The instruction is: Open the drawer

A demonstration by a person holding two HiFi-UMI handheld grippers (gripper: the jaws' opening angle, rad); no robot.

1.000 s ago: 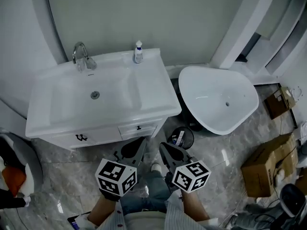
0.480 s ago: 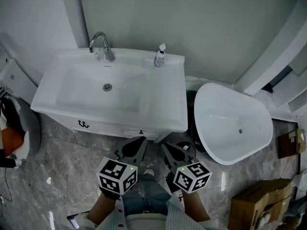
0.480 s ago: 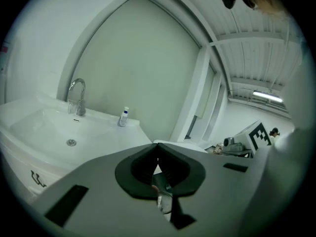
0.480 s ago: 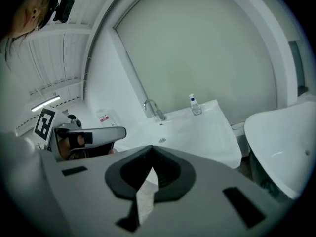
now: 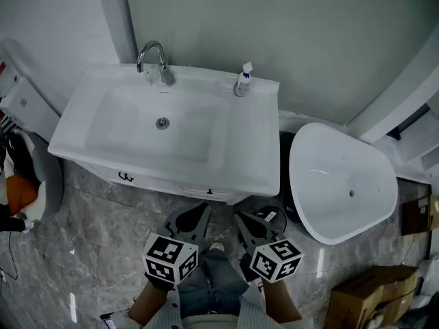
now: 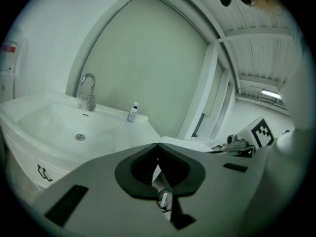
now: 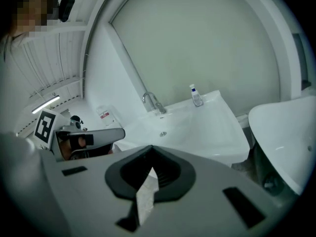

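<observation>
A white vanity (image 5: 260, 177) with a basin stands ahead of me. Its small drawer front (image 5: 203, 192) sits under the counter's near edge and carries a dark knob (image 5: 210, 191); it looks closed. A cabinet door with a dark handle (image 5: 125, 177) is to its left. My left gripper (image 5: 203, 210) and right gripper (image 5: 239, 218) hang side by side just short of the drawer, jaws shut and empty. In the left gripper view the shut tips (image 6: 158, 145) point over the basin (image 6: 74, 127). In the right gripper view the tips (image 7: 150, 147) point at the vanity (image 7: 197, 132).
A faucet (image 5: 154, 55) and a soap bottle (image 5: 243, 81) stand on the counter. A white tub (image 5: 343, 184) leans at the right, with a small dark bin (image 5: 271, 216) at its foot. Cardboard boxes (image 5: 370, 290) lie at the bottom right. The floor is grey marble tile (image 5: 103, 252).
The head view has swung, so the vanity now sits more to the right and lower in the picture, nearer the grippers. Both grippers dipped slightly and stayed shut.
</observation>
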